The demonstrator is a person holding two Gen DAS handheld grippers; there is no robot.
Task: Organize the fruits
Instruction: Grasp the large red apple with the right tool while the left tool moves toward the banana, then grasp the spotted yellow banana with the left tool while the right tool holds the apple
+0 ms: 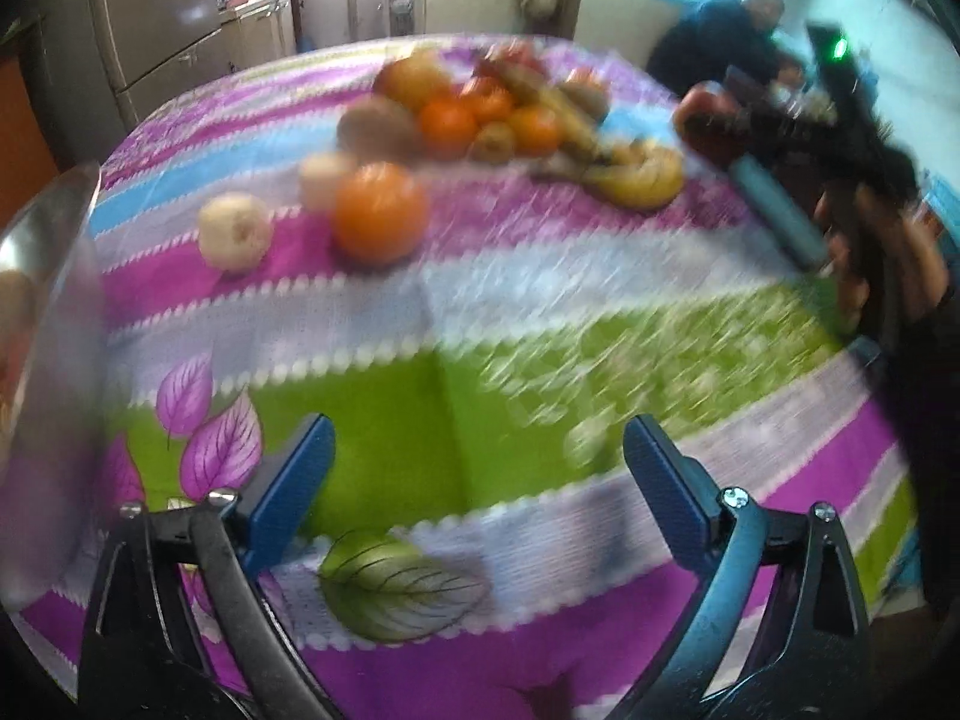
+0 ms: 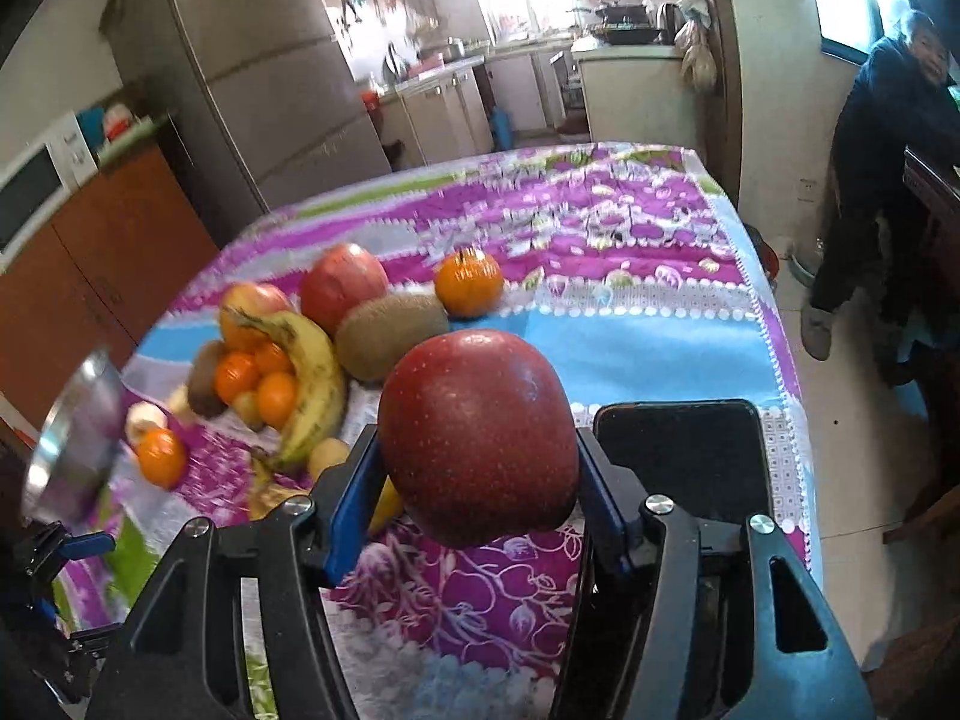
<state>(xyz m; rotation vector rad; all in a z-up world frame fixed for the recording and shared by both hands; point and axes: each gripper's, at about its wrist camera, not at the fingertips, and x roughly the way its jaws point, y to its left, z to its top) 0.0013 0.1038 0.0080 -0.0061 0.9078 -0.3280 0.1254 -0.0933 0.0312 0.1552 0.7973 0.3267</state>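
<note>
Red apple [image 2: 480,438] clamped in right gripper [image 2: 477,480] jaws; left gripper [image 1: 477,468] jaws wide apart, empty.

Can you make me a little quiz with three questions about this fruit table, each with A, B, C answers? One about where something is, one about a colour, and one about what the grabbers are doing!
1. Where is the black phone?
A. on the tablecloth, beside the held fruit
B. on the fridge
C. under the bananas

2. What colour is the apple that the right gripper holds?
A. green
B. dark red
C. yellow

3. What is the left gripper doing?
A. squeezing an orange
B. holding a banana
C. open, holding nothing

Answers:
1 A: the phone lies flat on the cloth, just right of the apple.
2 B: its skin is deep red with tiny specks.
3 C: its blue fingers stand wide apart over bare cloth.
</note>
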